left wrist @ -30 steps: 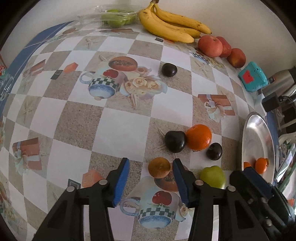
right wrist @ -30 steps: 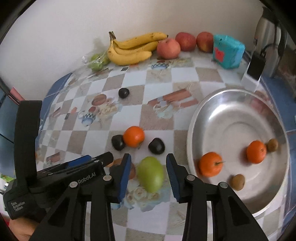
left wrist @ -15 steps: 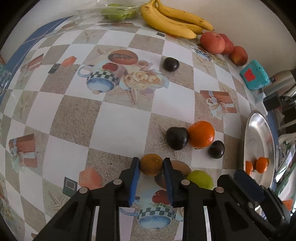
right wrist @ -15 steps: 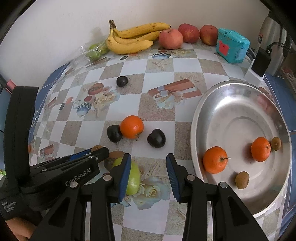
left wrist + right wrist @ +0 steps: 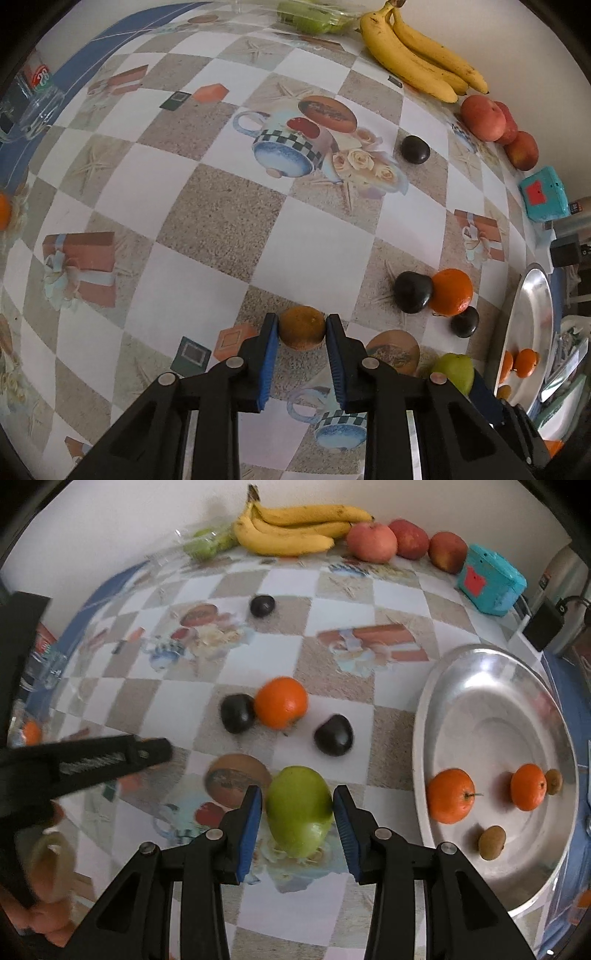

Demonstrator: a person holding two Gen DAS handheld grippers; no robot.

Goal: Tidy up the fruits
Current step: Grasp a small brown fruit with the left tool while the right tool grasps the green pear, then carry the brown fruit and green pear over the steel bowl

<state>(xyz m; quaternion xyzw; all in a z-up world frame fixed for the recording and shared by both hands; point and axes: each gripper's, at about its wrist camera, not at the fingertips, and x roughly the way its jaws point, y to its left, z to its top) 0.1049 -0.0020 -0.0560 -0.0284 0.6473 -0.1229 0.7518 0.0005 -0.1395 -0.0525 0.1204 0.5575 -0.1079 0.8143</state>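
Setting: checked oilcloth table [image 5: 207,221] with fruit in three zones; a back row along the wall, loose pieces mid-table, a steel dish [image 5: 491,686] on the right side

Left gripper [image 5: 301,328]: blue pads pinched onto a dull brownish-orange fruit [image 5: 302,327], one pad on each flank; the jaws have just been closing and the fruit sits between them, pressed on both sides. Grip taken across the widest part, probably so the round fruit cannot squirt out

Right gripper [image 5: 298,806]: jaws spread around a green pear-like fruit [image 5: 298,805], which lies on the cloth between them. The right pad looks to be touching its skin, a thin gap shows at the left pad, so not yet clamped; the jaws have just been opening a little, likely to clear the fruit's width

Dish contents: two oranges [image 5: 451,795] and small brown kiwi-like fruits [image 5: 491,842]; judged to be the collecting spot, since loose fruit already rests there

Still loose: bright orange [image 5: 281,707] touching a dark plum [image 5: 237,713], a second plum [image 5: 333,734] just beside, a third [image 5: 262,605] well apart toward the back

Back row: bananas [image 5: 299,530], red apples [image 5: 371,541], bagged green fruit [image 5: 205,544]; lined up by kind, apparently sorted already

Risk: both tools work close together, so a lift by one may knock the other
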